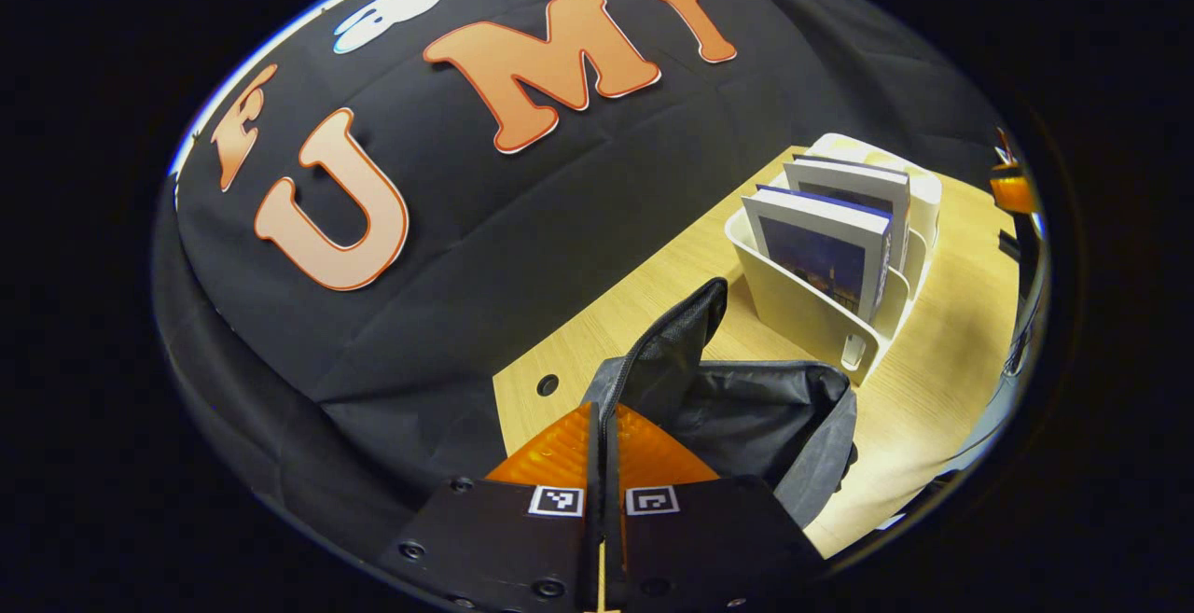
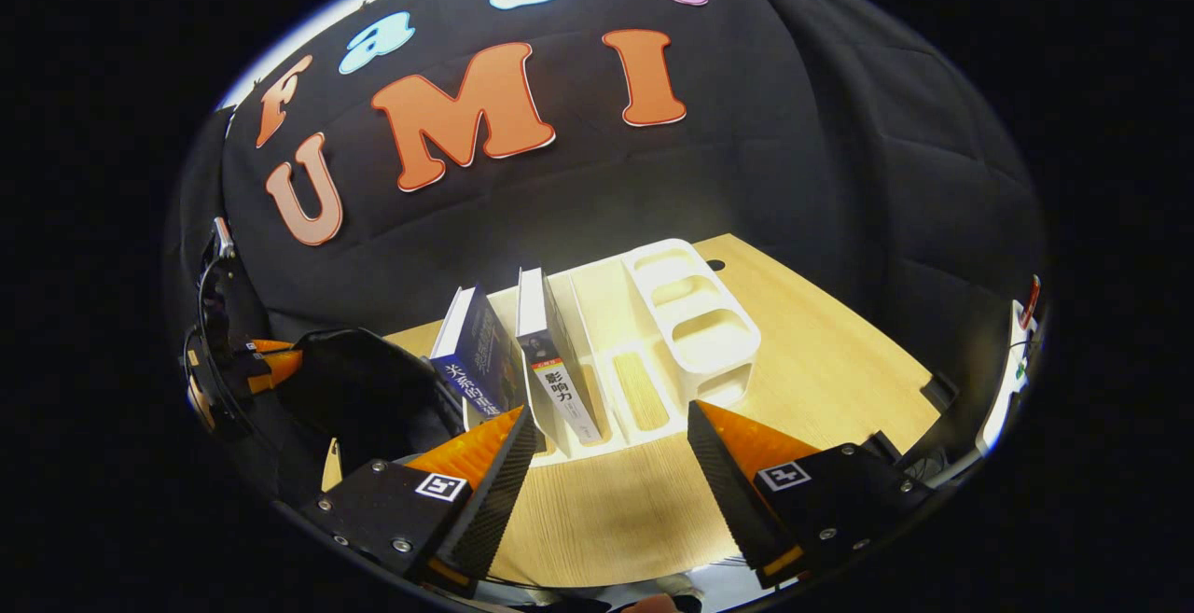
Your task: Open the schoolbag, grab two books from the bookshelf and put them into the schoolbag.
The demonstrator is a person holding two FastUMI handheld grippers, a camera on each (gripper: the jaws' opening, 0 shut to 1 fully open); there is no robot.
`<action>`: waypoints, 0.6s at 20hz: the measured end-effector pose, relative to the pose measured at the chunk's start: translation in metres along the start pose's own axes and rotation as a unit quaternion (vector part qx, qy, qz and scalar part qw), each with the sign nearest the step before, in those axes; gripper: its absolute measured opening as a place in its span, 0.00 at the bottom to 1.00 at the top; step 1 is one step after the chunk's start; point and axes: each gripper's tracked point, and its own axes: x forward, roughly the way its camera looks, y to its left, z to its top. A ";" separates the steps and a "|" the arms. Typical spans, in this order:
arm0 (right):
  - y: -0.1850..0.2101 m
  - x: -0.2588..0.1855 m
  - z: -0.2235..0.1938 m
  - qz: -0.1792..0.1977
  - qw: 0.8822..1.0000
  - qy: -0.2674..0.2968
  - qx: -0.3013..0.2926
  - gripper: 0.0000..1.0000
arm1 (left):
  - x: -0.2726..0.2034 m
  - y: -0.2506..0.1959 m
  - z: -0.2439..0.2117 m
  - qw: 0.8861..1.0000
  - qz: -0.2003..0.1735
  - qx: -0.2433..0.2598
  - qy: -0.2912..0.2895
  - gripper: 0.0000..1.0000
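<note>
My left claw (image 1: 603, 450) is pinched tight on the schoolbag's (image 1: 746, 417) raised black edge. My right claw (image 2: 611, 445) gapes wide, empty, facing the white bookshelf (image 2: 690, 314) just ahead, whose two upright books (image 2: 550, 352) stand toward its left finger.

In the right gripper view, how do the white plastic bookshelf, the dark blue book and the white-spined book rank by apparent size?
1. White plastic bookshelf, clearly largest.
2. Dark blue book and white-spined book: they look alike, and the angle makes ranking them unsure.
</note>
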 end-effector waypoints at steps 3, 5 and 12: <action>0.003 -0.001 -0.009 0.001 1.000 0.017 0.005 0.97 | 0.002 0.018 0.013 1.000 -0.007 -0.009 -0.003 0.02; 0.004 -0.002 -0.017 -0.005 1.000 0.028 -0.003 0.97 | 0.003 0.025 0.020 1.000 -0.019 -0.011 -0.005 0.02; 0.018 -0.018 -0.021 -0.017 0.998 0.048 -0.032 0.98 | 0.010 0.039 0.030 0.995 -0.092 -0.028 0.010 0.02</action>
